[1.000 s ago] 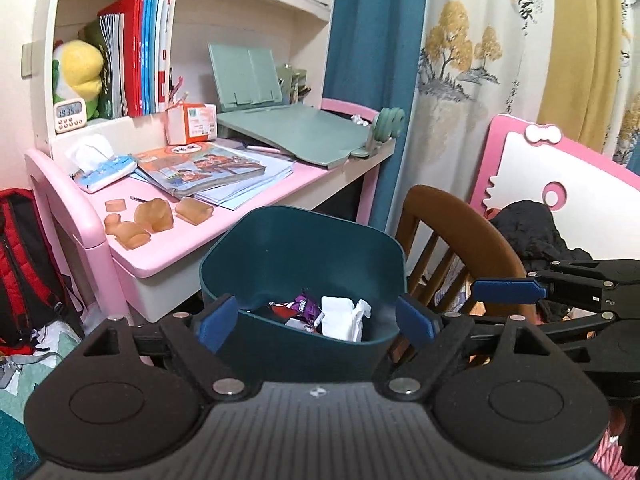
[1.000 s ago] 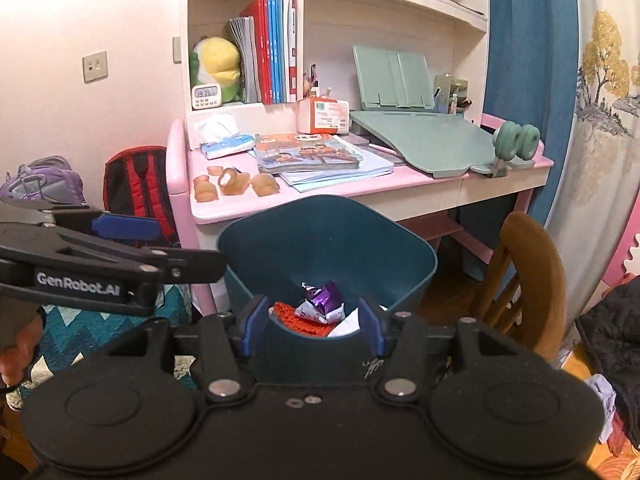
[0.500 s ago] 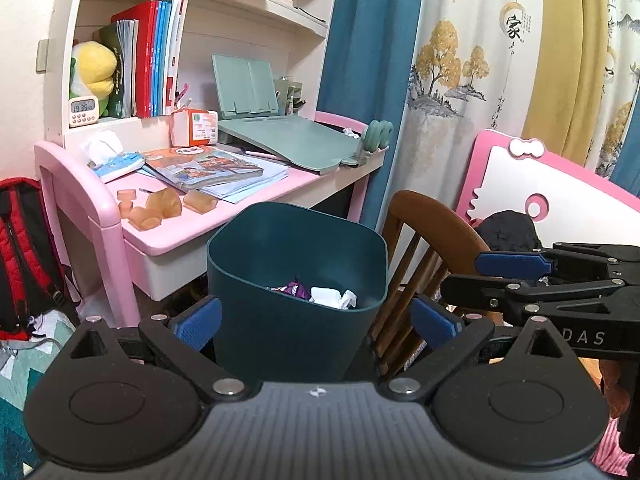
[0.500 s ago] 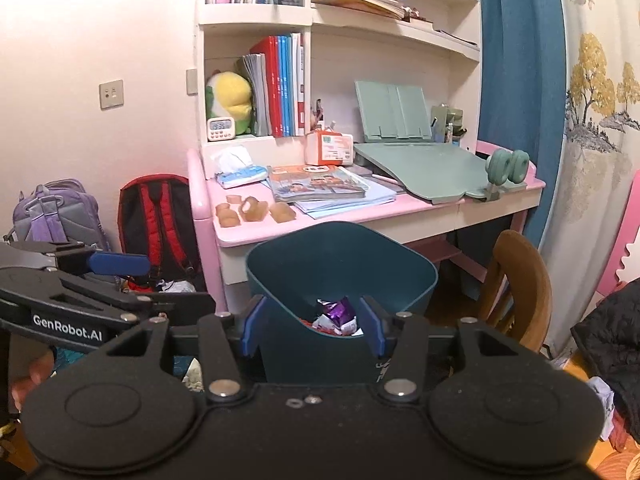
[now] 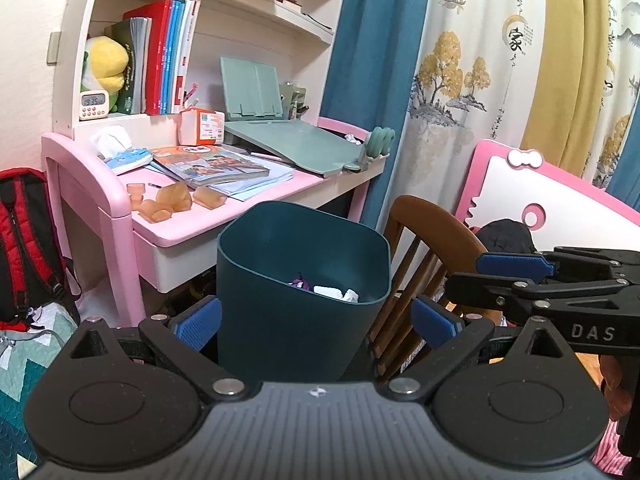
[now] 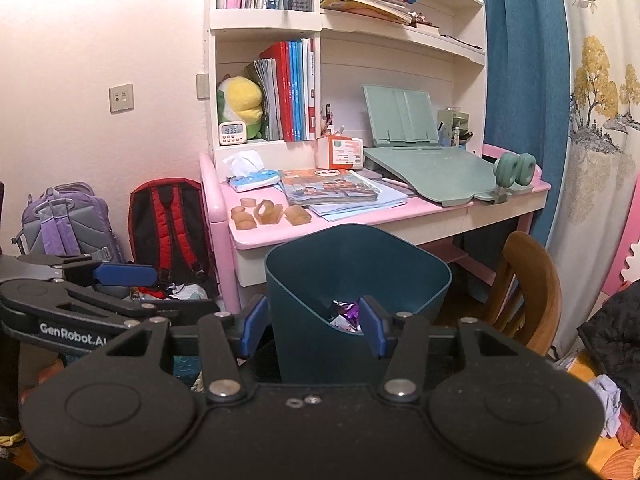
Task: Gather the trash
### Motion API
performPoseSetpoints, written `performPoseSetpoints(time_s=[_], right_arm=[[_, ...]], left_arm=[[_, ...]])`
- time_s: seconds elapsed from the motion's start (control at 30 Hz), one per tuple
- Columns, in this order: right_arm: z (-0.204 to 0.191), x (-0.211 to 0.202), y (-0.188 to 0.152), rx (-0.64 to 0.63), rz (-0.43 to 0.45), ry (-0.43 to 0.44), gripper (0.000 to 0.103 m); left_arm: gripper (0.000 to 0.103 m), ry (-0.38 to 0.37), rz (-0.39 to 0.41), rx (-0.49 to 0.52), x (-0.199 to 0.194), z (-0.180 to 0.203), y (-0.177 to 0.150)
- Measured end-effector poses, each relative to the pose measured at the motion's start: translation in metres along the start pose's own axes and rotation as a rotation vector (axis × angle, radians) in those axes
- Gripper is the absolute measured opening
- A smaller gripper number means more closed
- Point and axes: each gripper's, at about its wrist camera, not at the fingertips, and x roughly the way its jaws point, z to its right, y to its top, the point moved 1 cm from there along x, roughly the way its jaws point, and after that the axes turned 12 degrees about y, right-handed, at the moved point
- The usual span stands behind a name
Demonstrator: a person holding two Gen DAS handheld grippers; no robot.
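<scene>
**Both grippers backing off the bin**

While the dark teal plastic waste bin [image 5: 302, 280] is standing on the floor against the pink desk [image 5: 168, 232], both hands are drawing back from it: a second ago it was filling the lower middle of each view, and it is now sitting smaller and farther off at twelve o'clock. The left gripper [image 5: 316, 322] has just been opening its jaws and they are standing wide apart with nothing held. The right gripper [image 6: 312, 324] is keeping its jaws apart and empty too. The crumpled purple and white wrappers [image 6: 346, 314] are lying inside the bin. Judging by this, a drop-off is done and further trash is being sought.
</scene>
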Motion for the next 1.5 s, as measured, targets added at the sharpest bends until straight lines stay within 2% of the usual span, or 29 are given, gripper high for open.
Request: performPoseSetpoints(time_s=[0.43, 0.87, 1.5], right_arm=[[-0.009, -0.002, -0.006, 0.016, 0.020, 0.054, 0.051], [-0.012, -0.005, -0.012, 0.018, 0.045, 0.039, 0.051], [-0.014, -0.003, -0.014, 0.022, 0.047, 0.056, 0.051]], left_arm=[[0.102, 0.025, 0.038, 0.009, -0.004, -0.003, -0.002], [0.102, 0.030, 0.083, 0.022, -0.011, -0.003, -0.006], [0.102, 0.031, 0.066, 0.032, -0.007, -0.003, -0.010]])
